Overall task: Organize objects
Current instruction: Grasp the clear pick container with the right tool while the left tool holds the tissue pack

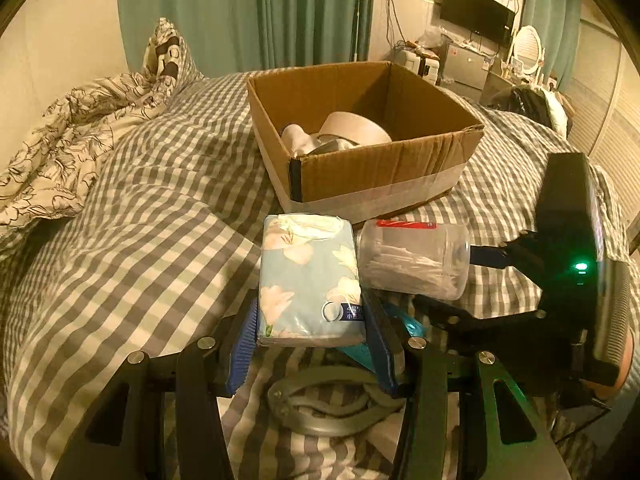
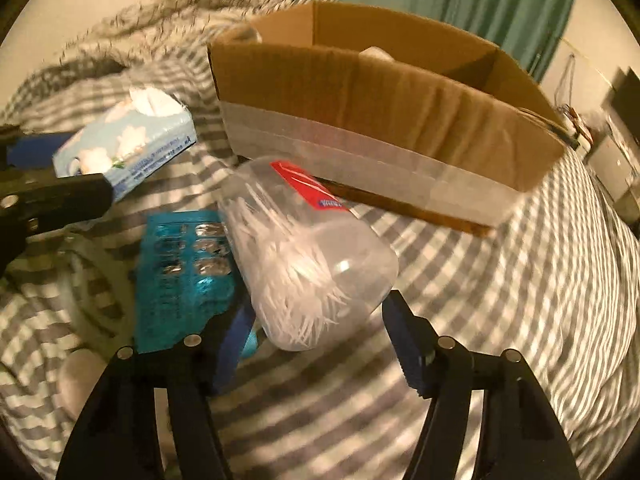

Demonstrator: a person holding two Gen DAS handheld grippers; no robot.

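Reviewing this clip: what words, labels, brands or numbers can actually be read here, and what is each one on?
Nothing is legible.
Tissue pack: blue label and side print, too small and blurred.
Clear cotton swab jar: red label with a blue strip, text blurred.
Teal blister pack: dark print, unreadable.
Cardboard box: plain tape only, no print visible.

A grey-and-white checked bedspread [image 1: 160,208] covers the bed. A floral quilt [image 1: 68,128] lies bunched at its far left. Green curtains [image 1: 248,12] hang behind. A dark television [image 1: 478,10] is mounted on the far wall, near an oval mirror [image 1: 528,46].
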